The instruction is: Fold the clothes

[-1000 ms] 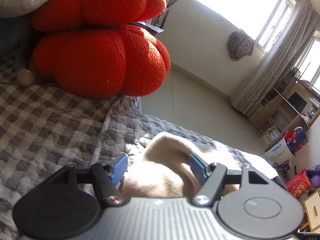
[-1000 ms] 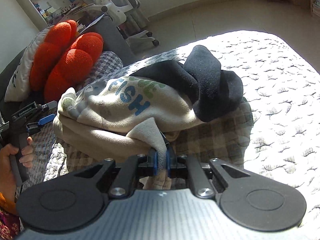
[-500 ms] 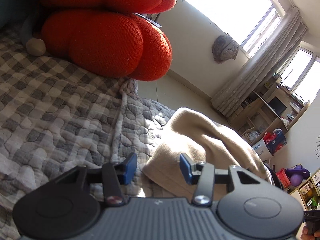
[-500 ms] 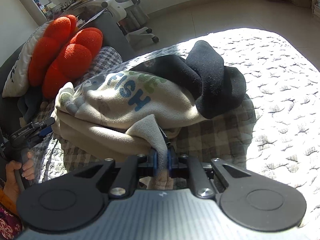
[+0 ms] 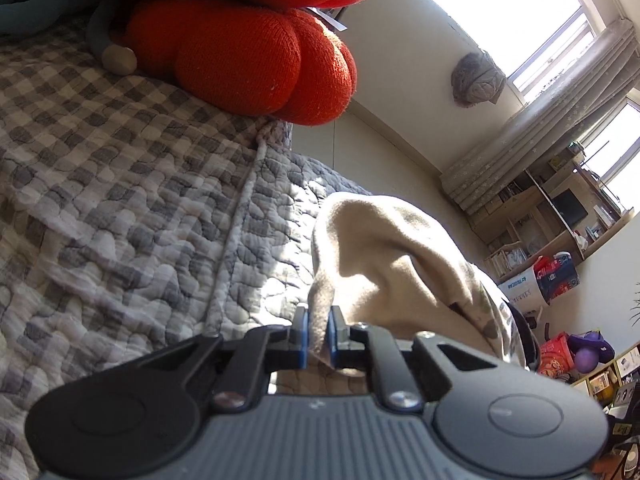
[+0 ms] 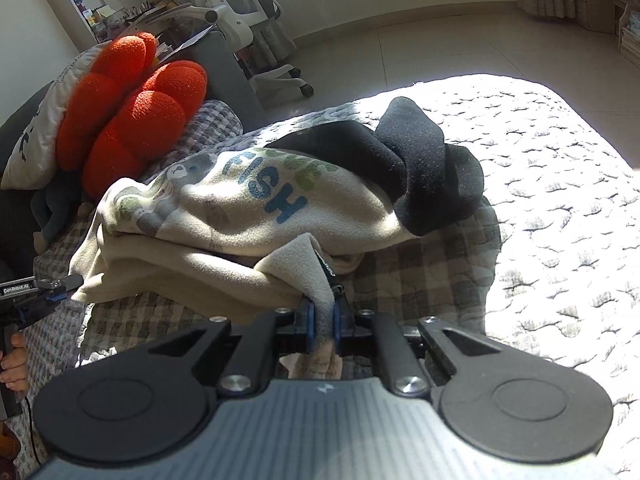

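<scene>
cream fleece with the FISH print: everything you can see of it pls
The cream fleece garment is soft, napped fabric with blue "FISH" lettering, green letters above and grey animal prints. It lies bunched in loose folds on the checked quilt, with a black fleece piece draped over its far end. The right gripper is shut on a fold at its near edge. The left gripper has just been closing and now pinches another edge, lifting a peak of fabric. Sunlight falls across it.
</scene>
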`<state>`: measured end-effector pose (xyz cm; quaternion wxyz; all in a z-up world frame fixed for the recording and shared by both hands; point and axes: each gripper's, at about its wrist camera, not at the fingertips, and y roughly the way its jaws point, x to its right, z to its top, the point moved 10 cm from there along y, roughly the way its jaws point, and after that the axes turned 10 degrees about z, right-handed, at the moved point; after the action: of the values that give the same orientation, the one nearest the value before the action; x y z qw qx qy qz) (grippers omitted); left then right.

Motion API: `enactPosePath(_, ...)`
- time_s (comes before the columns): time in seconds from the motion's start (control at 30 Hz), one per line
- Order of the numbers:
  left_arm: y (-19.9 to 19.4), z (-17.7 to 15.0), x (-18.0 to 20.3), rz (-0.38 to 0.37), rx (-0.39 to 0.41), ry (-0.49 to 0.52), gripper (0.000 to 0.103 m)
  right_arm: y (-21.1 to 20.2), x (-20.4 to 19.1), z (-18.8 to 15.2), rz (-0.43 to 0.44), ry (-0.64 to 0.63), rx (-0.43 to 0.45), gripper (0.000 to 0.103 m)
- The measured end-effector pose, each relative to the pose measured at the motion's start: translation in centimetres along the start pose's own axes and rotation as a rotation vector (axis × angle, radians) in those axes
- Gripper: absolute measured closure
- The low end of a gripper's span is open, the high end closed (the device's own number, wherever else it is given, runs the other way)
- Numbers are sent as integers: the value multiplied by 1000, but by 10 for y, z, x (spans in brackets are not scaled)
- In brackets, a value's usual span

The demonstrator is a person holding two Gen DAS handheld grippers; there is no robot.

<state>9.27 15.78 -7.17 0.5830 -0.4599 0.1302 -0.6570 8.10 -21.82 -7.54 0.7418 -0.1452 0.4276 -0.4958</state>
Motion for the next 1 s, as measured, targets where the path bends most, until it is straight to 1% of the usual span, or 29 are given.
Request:
enactPosePath(0.13,-26,-25,-9,22,-92,-24,93,-16,-2,-8,20,37,-30,93)
enactPosePath(0.27,-47,-49,-15,8,-161,-49,94,-37,-5,-17,64,72,-59,93)
enactPosePath(0.47,-71,-83,-14,-39,-236,-4,93,-68,-15,-33,86,56,-108,93)
enactPosePath(0.67,-83,-108,-14,-96,-304,9,94,-94,-16,-52,91,22,-149,93)
enactPosePath(0.83,-90,-134,-9,-113,-368,68,94,-106,-10,-66,53,-24,-197,93)
enactPosePath(0.93,-92,-150,-3,-113,-409,129,94,-109,-4,-73,39,-31,-229,93)
enactPosePath(1.0,-94,-157,1,-106,-414,182,94,-109,0,-79,49,-18,-253,93)
